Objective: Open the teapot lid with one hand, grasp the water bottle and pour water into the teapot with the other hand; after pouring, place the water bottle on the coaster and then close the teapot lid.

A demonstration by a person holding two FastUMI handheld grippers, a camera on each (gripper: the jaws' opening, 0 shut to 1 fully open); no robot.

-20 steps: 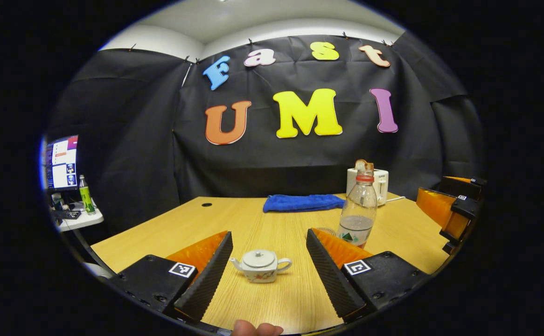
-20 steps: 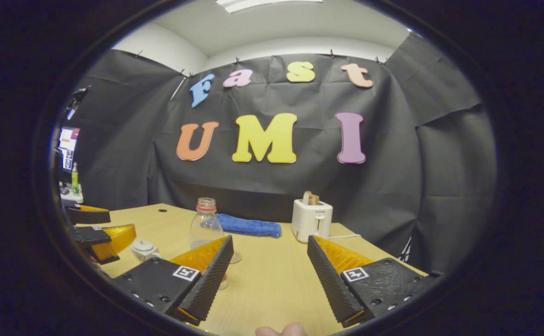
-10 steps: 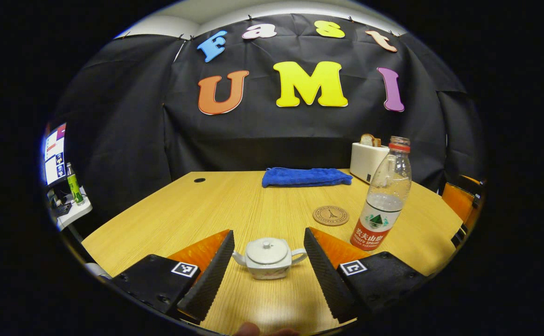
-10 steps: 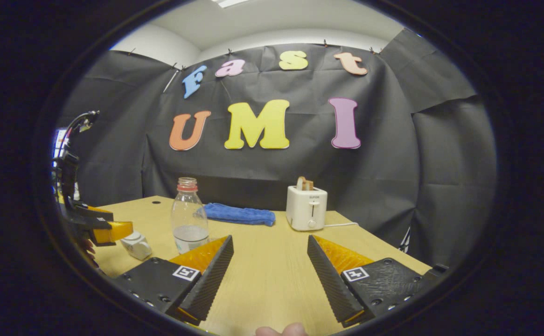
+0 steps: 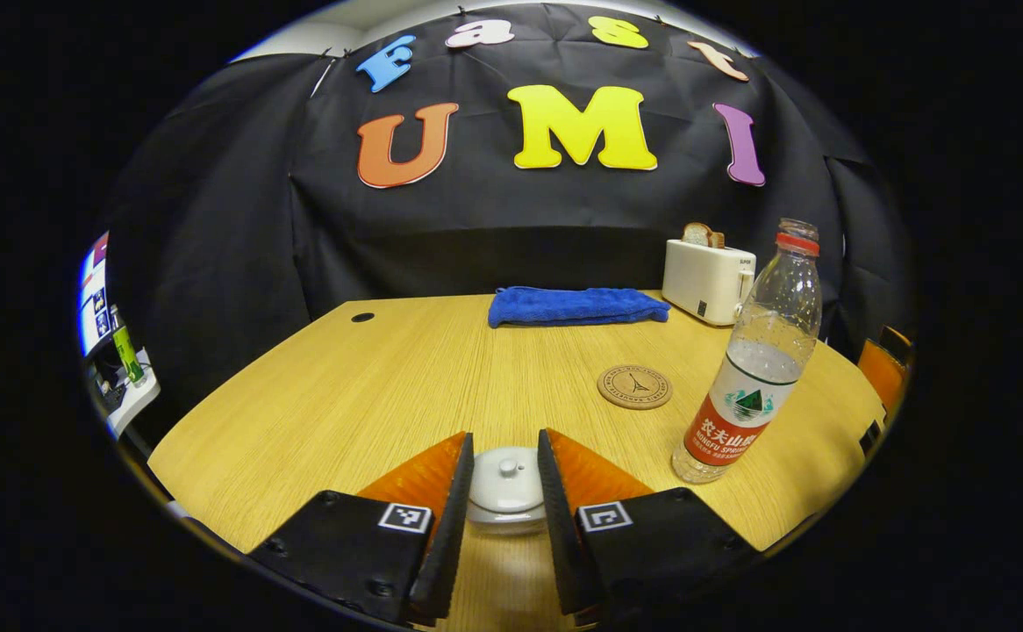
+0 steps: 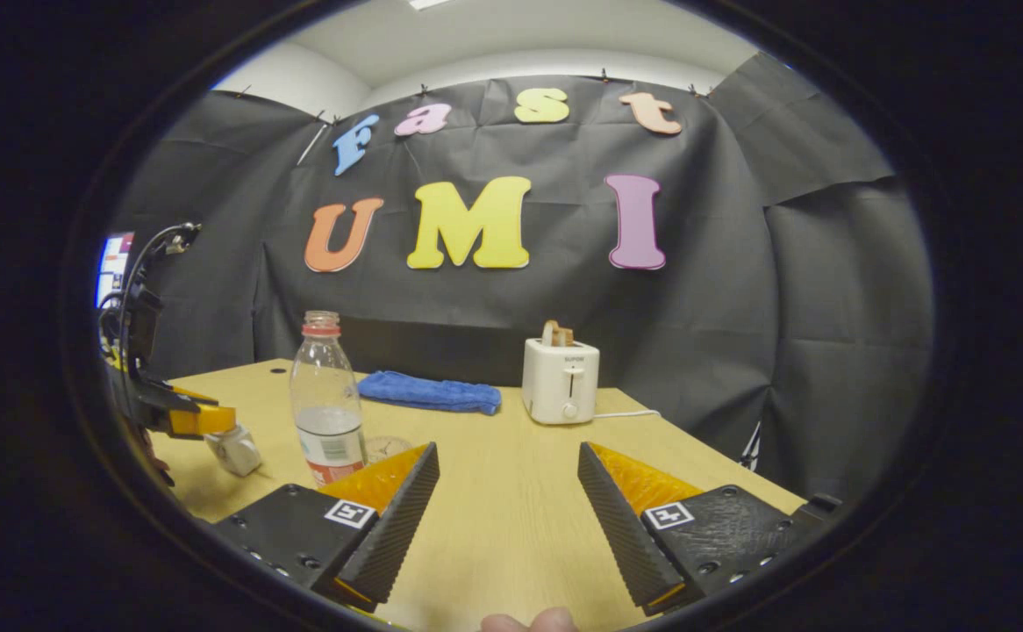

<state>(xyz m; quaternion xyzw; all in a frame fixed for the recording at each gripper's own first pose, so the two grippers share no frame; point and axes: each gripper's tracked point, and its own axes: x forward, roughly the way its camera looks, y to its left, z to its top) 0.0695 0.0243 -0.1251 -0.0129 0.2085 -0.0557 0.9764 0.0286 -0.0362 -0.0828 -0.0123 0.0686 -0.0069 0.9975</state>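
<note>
Two grippers mine: left gripper (image 5: 504, 527) closed around teapot lid (image 5: 506, 475), contact unclear; right gripper (image 6: 508, 518) wide open above surface (image 6: 511, 500), near water bottle (image 6: 325, 404).

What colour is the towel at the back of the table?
The towel is bright blue, folded flat near the wall; it shows best in the left gripper view.

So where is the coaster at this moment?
In the left gripper view the coaster lies flat on the table, right of centre, just left of the water bottle and in front of the blue cloth.
</note>
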